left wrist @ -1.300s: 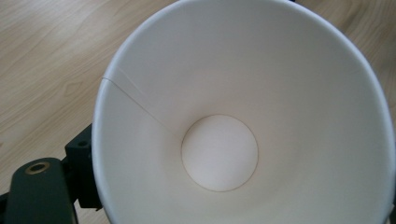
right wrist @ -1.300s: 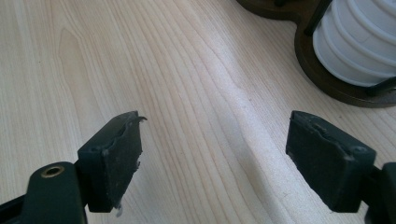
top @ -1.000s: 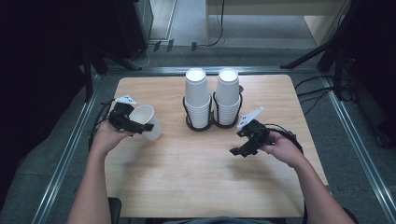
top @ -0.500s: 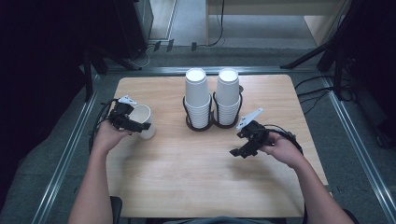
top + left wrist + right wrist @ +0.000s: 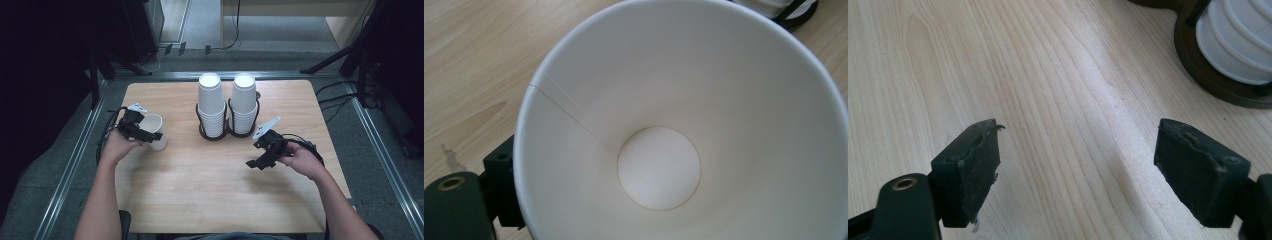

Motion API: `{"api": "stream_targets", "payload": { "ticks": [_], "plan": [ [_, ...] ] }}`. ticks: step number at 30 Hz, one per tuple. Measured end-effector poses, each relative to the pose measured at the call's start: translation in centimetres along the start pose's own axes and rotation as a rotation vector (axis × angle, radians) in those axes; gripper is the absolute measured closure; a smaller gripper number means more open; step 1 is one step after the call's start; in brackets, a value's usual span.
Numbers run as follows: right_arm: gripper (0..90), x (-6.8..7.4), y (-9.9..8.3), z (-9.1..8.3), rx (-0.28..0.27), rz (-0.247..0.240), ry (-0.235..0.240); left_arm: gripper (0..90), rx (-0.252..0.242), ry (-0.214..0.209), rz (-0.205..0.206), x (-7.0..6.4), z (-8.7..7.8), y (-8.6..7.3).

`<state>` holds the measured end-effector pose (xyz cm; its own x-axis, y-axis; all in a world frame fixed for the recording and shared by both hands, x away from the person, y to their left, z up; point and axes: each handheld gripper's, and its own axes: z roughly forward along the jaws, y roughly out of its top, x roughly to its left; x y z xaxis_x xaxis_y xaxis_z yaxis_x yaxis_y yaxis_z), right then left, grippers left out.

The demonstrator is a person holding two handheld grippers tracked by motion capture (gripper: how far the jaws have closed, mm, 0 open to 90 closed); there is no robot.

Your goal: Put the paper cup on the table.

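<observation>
plain white paper cup (image 5: 155,131) — no print — in left gripper (image 5: 145,133)

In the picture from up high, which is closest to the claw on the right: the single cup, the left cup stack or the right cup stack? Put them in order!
From the right gripper:
1. Right cup stack, just behind it, toward the table's middle.
2. Left cup stack, one place further left.
3. Single cup, far across at the left edge, in the left gripper.

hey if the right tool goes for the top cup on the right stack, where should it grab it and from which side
Probably the top cup's bare upper wall, above the nested rims and holder ring. It stands upside down, closed bottom up, so there is no lip to pinch. Bring the open right tool in level from the right, since the left stack crowds the other side, then lift straight up.
</observation>
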<state>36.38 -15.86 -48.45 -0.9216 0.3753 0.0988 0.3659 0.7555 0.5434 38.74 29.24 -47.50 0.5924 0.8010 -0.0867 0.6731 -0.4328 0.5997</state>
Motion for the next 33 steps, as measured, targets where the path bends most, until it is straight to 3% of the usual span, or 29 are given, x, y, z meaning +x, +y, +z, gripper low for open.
{"api": "stream_targets", "payload": {
  "ticks": [2, 10, 24, 33],
  "plan": [
    [18.8, 0.0, 0.0, 0.1, 0.002, -0.004, 0.000, 1.1, -0.004, -0.007, -0.001, 0.0, 0.0, 0.0],
    [18.8, 0.0, 0.0, 0.1, 0.007, -0.001, -0.001, 0.0, -0.024, -0.041, 0.007, -0.1, -0.2, 0.0],
    [18.8, 0.0, 0.0, 0.0, 0.006, -0.007, -0.003, 0.0, -0.060, -0.049, -0.033, -0.1, -2.1, 0.1],
    [18.8, 0.0, -0.1, 0.1, 0.015, -0.014, -0.002, 0.0, -0.080, -0.030, -0.037, -0.1, -3.3, 0.3]
  ]
}}
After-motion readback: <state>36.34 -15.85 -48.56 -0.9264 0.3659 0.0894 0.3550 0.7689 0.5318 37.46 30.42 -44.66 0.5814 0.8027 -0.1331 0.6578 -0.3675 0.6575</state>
